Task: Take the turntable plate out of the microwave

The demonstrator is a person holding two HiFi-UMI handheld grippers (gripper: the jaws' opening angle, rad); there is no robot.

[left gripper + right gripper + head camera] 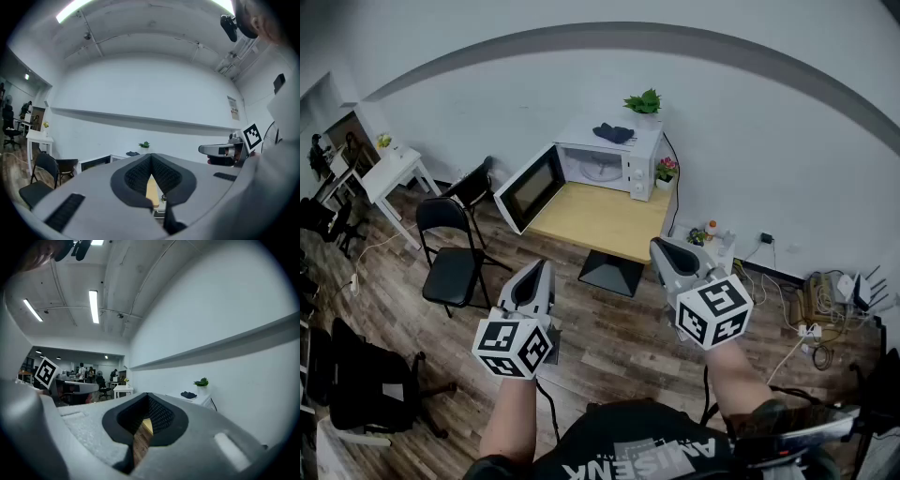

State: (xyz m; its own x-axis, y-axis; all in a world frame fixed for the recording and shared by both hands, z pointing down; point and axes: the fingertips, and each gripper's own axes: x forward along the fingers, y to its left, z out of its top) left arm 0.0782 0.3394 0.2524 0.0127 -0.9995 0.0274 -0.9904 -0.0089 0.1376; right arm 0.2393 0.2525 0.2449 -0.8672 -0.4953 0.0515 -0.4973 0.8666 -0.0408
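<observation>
The task has barely begun. The microwave (605, 167) stands on the table (600, 223) at twelve o'clock from the person. Its door (528, 187) is open toward nine o'clock, and the turntable plate (602, 170) lies inside. The left gripper (538, 270) and right gripper (663, 248) are both pressed together and empty, well short of the table. The reach, grasp and lift remain.

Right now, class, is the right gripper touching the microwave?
Apart. In the head view, the table top lies between the right gripper and the microwave.
</observation>
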